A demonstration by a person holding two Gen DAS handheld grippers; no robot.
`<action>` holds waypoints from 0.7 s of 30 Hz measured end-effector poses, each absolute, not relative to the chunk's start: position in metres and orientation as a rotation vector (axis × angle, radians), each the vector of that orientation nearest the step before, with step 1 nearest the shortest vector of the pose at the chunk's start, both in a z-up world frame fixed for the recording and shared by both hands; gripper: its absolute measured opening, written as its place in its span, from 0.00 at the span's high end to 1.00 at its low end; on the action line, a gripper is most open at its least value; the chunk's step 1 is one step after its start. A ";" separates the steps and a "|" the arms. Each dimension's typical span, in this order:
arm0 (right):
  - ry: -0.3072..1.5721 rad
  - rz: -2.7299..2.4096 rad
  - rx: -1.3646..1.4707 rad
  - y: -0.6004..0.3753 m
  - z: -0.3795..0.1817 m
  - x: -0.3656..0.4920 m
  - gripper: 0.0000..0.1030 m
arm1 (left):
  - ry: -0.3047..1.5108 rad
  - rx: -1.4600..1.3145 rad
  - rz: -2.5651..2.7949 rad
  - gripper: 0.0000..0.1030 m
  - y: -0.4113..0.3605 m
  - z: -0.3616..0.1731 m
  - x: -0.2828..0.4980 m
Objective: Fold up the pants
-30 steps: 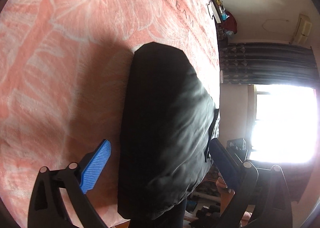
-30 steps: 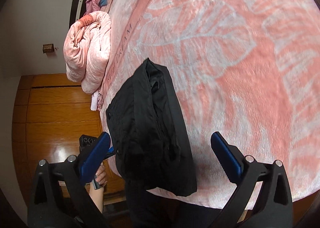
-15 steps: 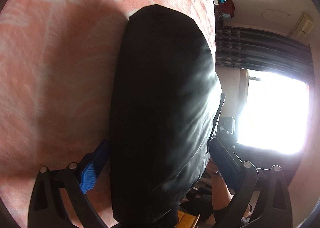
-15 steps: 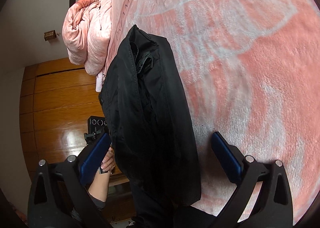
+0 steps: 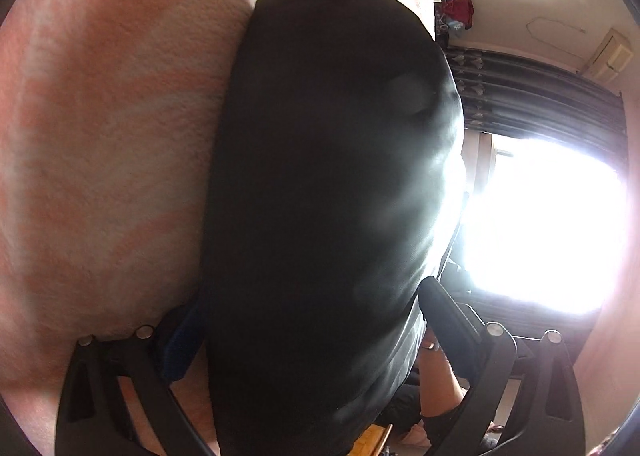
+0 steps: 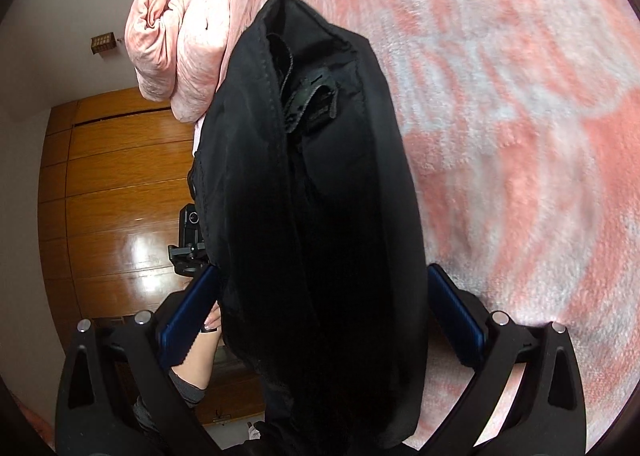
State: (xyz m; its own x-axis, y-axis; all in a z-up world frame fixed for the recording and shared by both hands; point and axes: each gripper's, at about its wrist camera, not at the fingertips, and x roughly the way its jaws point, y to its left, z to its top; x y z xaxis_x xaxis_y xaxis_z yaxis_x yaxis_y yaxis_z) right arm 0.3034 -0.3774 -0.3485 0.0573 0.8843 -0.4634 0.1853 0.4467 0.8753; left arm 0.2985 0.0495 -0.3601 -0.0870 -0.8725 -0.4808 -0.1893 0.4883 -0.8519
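The folded black pants lie on the pink leaf-patterned blanket at the bed's edge. My left gripper is open, its two blue-padded fingers set on either side of the bundle's near end. In the right wrist view the pants show their stacked folded layers and a waistband strap on top. My right gripper is open too, with its fingers on either side of the other end. Neither gripper has closed on the cloth.
A rolled pink quilt lies on the bed beyond the pants. A wooden wardrobe stands off the bed's side. A bright window with dark curtains is on the other side. The blanket stretches wide to the right.
Both grippers have moved in toward the pants from opposite ends. The bundle now sits between each pair of open fingers and fills much more of both views.
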 end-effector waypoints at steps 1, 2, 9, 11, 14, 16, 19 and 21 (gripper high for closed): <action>1.431 0.705 1.001 -0.374 -0.347 0.303 0.02 | 1.584 -0.937 -0.728 0.04 0.048 -0.361 0.299; 1.418 0.702 0.981 -0.371 -0.346 0.301 0.02 | 1.583 -0.928 -0.718 0.04 0.047 -0.360 0.300; 1.387 0.672 0.914 -0.367 -0.334 0.292 0.41 | 1.551 -0.793 -0.659 0.34 0.040 -0.346 0.295; 1.372 0.669 0.909 -0.367 -0.328 0.289 0.46 | 1.536 -0.765 -0.652 0.42 0.038 -0.342 0.293; 1.357 0.656 0.901 -0.364 -0.322 0.283 0.49 | 1.519 -0.743 -0.645 0.52 0.035 -0.335 0.295; 1.344 0.652 0.900 -0.363 -0.316 0.279 0.53 | 1.506 -0.727 -0.640 0.56 0.033 -0.326 0.292; 1.322 0.654 0.897 -0.363 -0.307 0.273 0.57 | 1.491 -0.705 -0.635 0.60 0.029 -0.314 0.286; 1.311 0.654 0.893 -0.360 -0.300 0.271 0.57 | 1.484 -0.698 -0.631 0.61 0.028 -0.309 0.285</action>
